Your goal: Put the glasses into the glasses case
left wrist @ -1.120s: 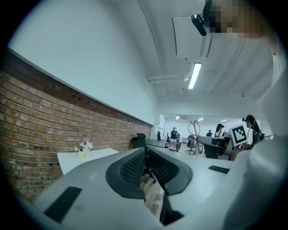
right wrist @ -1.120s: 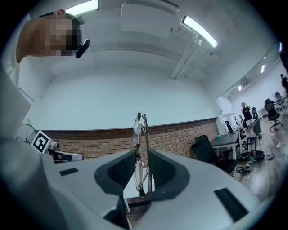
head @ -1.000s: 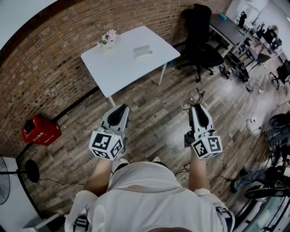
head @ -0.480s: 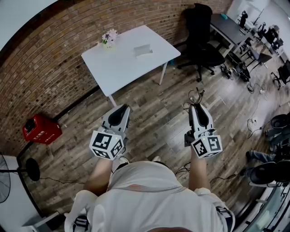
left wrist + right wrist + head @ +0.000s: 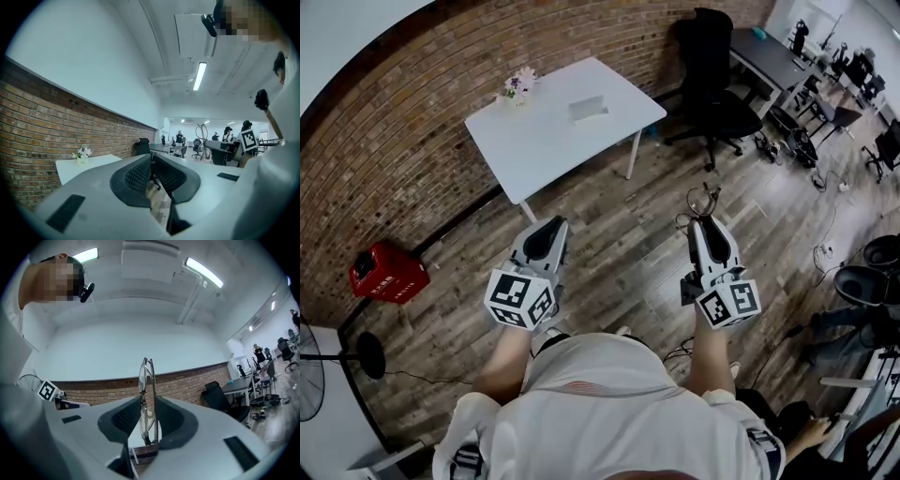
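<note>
The folded glasses (image 5: 145, 380) stand upright between the pads of my right gripper (image 5: 147, 404), which is shut on them; its jaws are opening slightly. In the head view that right gripper (image 5: 705, 217) is held level over the wooden floor, with the glasses (image 5: 704, 199) sticking out past its tips. My left gripper (image 5: 555, 221) is level beside it; its jaws (image 5: 152, 161) are shut on nothing. Ahead stands a white table (image 5: 544, 150). A white glasses case (image 5: 589, 108) lies on it, and a small flower pot (image 5: 517, 84) stands at its far corner.
A black office chair (image 5: 712, 84) stands right of the table, with a dark desk (image 5: 773, 56) behind it. A brick wall runs along the left. A red box (image 5: 384, 272) and a floor fan (image 5: 319, 361) are at the left, and cables (image 5: 825, 253) at the right.
The head view has shifted a little, so the table sits slightly further left. Both grippers keep their places, and the glasses stay in the right one.
</note>
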A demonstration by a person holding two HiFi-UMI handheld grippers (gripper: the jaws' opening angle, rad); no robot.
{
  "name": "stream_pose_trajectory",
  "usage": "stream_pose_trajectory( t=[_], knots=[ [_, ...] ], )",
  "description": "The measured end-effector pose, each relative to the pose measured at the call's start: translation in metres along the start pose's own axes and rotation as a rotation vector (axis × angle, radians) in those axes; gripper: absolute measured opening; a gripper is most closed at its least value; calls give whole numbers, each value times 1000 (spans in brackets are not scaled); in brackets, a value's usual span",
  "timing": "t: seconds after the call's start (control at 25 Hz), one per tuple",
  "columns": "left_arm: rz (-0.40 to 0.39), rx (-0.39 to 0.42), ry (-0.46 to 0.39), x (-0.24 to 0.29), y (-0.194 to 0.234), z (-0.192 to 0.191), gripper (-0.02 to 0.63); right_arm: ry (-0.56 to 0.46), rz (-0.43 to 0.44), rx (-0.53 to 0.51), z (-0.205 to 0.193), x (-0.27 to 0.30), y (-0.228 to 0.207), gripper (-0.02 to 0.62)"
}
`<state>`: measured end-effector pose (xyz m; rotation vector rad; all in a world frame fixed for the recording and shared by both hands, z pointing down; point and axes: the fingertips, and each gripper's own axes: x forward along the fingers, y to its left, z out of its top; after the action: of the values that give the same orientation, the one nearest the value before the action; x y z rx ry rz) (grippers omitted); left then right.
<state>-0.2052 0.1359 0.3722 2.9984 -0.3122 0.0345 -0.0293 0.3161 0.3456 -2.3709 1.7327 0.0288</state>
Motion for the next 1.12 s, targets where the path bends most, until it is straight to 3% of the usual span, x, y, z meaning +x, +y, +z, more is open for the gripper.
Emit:
stream_pose_trajectory(
  t=[0.52,0.8,1.12],
  knots=[
    [-11,47,18,45,-64,-12,38,7,-11,44,-9,-38,-71,155],
    [-65,37,35,92,-63,-21,38,36,-55,42,-22,-26,-103,155],
    [-139,9,24,182,-36,-16,38,42,-143,-6,-9,21,-159,155]
  ],
)
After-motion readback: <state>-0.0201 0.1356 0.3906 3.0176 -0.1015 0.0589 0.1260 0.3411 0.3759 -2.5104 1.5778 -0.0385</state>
